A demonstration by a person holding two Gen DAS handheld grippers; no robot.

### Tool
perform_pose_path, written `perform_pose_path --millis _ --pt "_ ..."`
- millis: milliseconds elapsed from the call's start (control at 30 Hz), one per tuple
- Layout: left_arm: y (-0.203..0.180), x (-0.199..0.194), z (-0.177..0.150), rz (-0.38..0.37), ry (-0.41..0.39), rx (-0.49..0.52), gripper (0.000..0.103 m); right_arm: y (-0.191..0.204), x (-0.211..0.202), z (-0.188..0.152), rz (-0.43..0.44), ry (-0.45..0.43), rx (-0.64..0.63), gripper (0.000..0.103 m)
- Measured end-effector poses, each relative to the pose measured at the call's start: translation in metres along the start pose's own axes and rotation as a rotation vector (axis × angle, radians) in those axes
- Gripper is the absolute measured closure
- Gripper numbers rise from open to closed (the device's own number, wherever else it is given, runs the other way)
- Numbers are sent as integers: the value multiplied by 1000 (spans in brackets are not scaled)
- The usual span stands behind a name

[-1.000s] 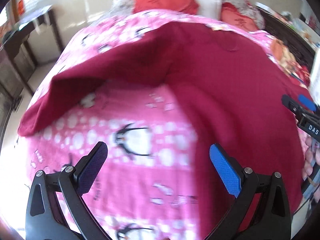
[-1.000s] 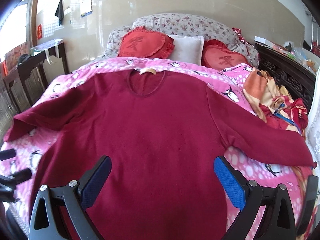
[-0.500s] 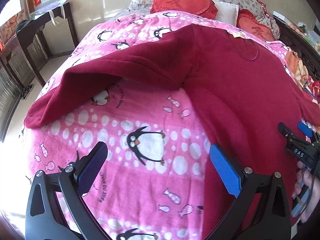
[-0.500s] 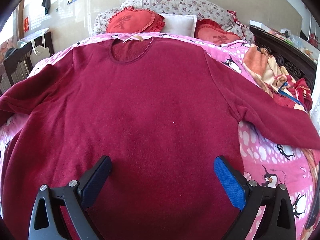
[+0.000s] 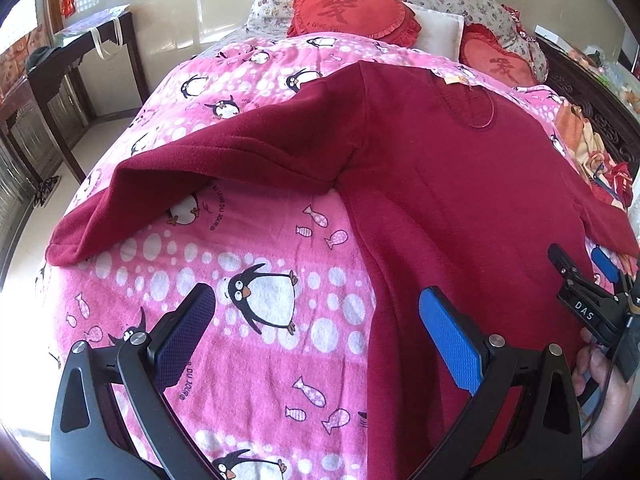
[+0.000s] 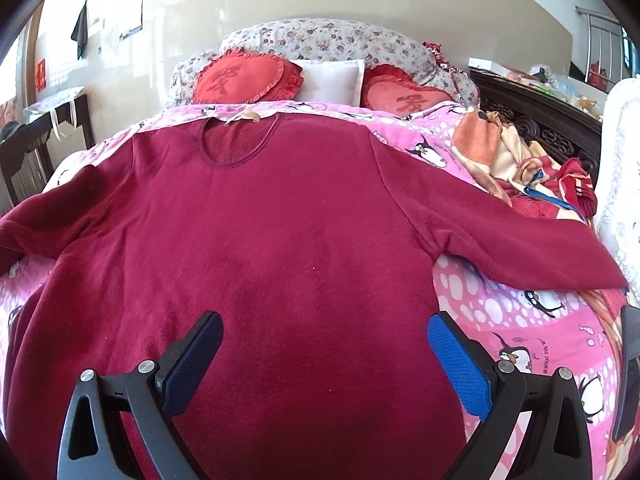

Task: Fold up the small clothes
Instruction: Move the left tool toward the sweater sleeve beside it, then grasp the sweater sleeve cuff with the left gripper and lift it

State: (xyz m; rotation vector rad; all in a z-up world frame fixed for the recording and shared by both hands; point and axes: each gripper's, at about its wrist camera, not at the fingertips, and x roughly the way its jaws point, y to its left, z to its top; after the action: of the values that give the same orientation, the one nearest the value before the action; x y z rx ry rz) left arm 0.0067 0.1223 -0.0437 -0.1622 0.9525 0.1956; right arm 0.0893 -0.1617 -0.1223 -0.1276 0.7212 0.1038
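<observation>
Sweater point(image 6: 304, 248) now farther below right gripper point(image 6: 324, 360)

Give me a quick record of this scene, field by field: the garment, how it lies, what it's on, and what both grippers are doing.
garment: dark red long-sleeved top
lay: spread flat, front up, neckline toward the pillows, both sleeves out to the sides
surface: pink penguin blanket on a bed
folds: none visible yet
left gripper: open, holding nothing, above the blanket at the top's side edge
right gripper: open, holding nothing, above the top's lower body
nearby: crumpled cloth at the bed's right edge
</observation>
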Motion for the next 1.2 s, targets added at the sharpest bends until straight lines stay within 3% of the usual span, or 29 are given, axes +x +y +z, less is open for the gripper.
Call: perform_pose_path --millis 333,467,533,700,867,933,1000,1067,1200 --pt "1 0 -2 16 1 21 1 0 2 -1 -2 2 -5 1" --pt "32 -3 0 -95 27 -35 1 0 2 -1 -2 5 -7 1" --pt "64 -12 8 -162 32 -95 1 1 3 -2 -4 9 -10 1" --pt "162 -36 30 -212 -13 -281 1 4 6 -2 -5 24 -28 1" --pt "274 -17 13 -300 23 -615 10 5 5 -3 -6 24 -35 1" --pt "299 -4 0 -349 47 -730 14 5 5 -3 -5 25 -34 1" --pt "312 10 -7 -436 65 -804 16 6 6 -3 -5 26 -36 1" --pt "312 19 -7 -472 67 -813 16 6 6 -2 -4 29 -38 1" --pt "310 33 -1 -447 42 -813 18 7 6 -2 -6 30 -43 1"
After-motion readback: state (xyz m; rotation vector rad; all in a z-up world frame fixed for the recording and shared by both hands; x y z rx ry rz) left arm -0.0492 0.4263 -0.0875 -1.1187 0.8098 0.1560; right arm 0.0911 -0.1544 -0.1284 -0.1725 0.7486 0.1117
